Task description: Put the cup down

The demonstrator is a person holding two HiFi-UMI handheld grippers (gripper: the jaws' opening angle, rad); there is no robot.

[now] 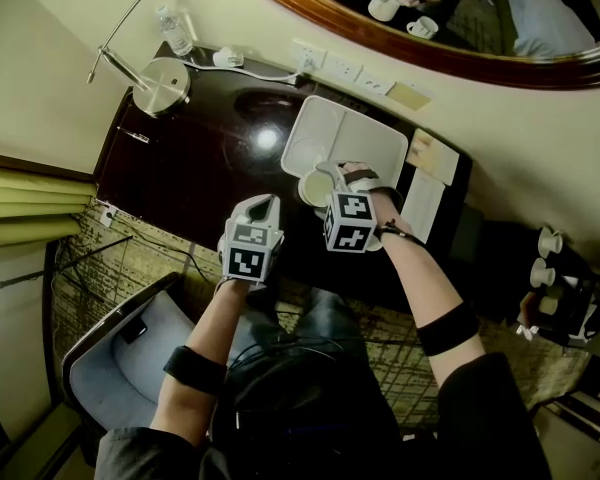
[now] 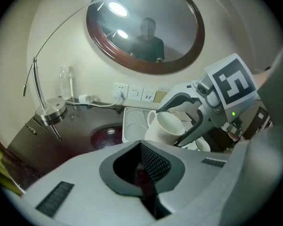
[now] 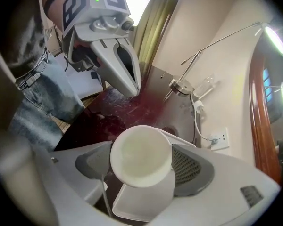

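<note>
White cup (image 3: 141, 157), empty, in right tool (image 3: 140, 166), above empty tray (image 1: 352, 136)

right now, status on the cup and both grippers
Left gripper shut, empty. Right gripper shut on the white cup, held over the white tray. Nothing seen in the way.

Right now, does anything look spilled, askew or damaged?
Nothing stands out. The white cup is held between the fingers of the right gripper over the white tray; no spill shows on the dark table.
</note>
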